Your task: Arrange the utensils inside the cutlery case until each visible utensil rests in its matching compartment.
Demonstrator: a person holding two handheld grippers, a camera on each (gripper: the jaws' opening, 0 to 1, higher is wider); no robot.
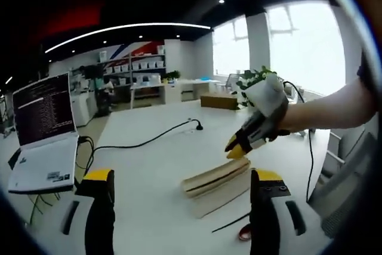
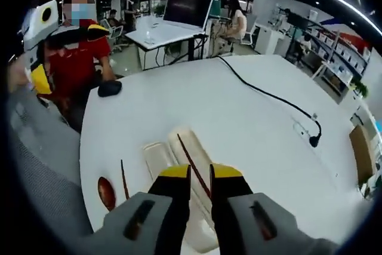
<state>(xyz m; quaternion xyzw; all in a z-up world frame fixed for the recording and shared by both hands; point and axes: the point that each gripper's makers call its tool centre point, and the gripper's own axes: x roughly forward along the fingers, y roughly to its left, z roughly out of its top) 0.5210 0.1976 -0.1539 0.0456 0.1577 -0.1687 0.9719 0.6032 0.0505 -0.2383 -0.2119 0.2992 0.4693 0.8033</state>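
In the left gripper view, the left tongs (image 1: 182, 207) are being held spread wide in the lower part of the frame, pinching nothing and hovering above the white bench (image 1: 155, 159). Between and beyond the two jaws, at centre right, the pale cutlery case (image 1: 216, 178) is lying with its lid raised a little. The right tongs (image 1: 237, 146) are being brought in from the right of the frame, their yellow tips just at the case's upper edge; whether contact is being made cannot be told. That placing is judged as a readiness to open or steady the case. At lower right, a red-tipped utensil (image 1: 243, 232) and a thin dark stick (image 1: 230, 224) are lying on the bench outside the case.

In the right gripper view, the right tongs (image 2: 200, 174) are being held nearly pressed together at bottom centre, directly over the cutlery case (image 2: 179, 147); whether anything is being pinched cannot be told. A dark chopstick (image 2: 194, 168) is lying along the case. At lower left, the red spoon (image 2: 105, 191) and a second stick (image 2: 123, 178) are waiting on the bench (image 2: 250, 123), apparently not yet sorted.
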